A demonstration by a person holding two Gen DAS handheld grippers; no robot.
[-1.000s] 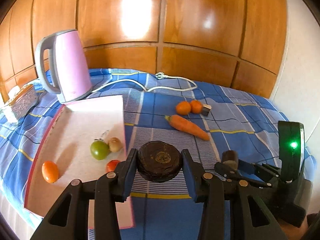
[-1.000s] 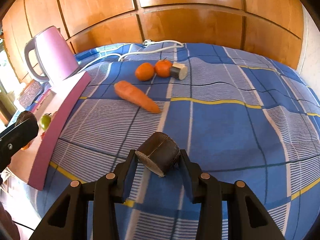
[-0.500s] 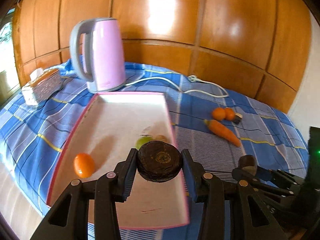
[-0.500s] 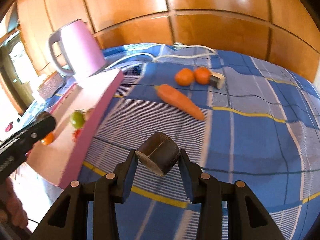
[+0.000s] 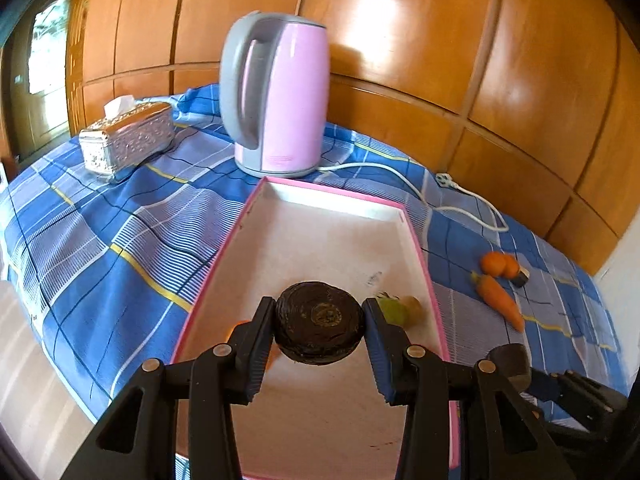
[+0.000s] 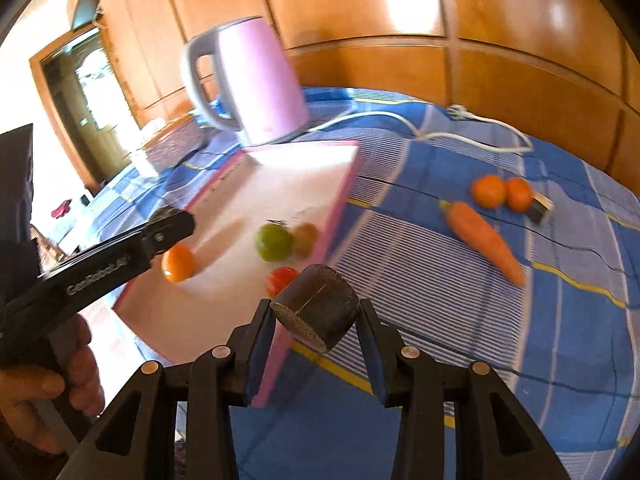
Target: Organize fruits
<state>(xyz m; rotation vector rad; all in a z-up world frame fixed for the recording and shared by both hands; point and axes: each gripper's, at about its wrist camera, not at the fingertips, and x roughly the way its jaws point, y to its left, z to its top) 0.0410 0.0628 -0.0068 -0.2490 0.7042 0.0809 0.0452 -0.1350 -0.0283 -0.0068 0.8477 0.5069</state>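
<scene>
My left gripper (image 5: 319,324) is shut on a dark round fruit (image 5: 319,322) and hangs over the pink-rimmed white tray (image 5: 320,232). In that tray lie a green fruit (image 6: 273,242), a brownish fruit (image 6: 306,236), a red one (image 6: 282,278) and an orange one (image 6: 178,262). My right gripper (image 6: 316,314) is shut on a dark cut fruit piece (image 6: 316,308) just beside the tray's near right corner. A carrot (image 6: 482,238), two oranges (image 6: 489,191) and a small dark piece (image 6: 541,209) lie on the blue checked cloth (image 6: 540,320) to the right.
A pink kettle (image 5: 276,100) stands behind the tray, its white cord (image 5: 440,188) trailing right. A silver tissue box (image 5: 128,140) sits at the left. Wooden panels (image 5: 400,40) back the table. A hand (image 6: 48,392) holds the left gripper's handle in the right wrist view.
Both grippers have travelled left towards the tray, each still shut on its dark piece. The left one now hangs over the tray; the right one has reached the tray's edge.
</scene>
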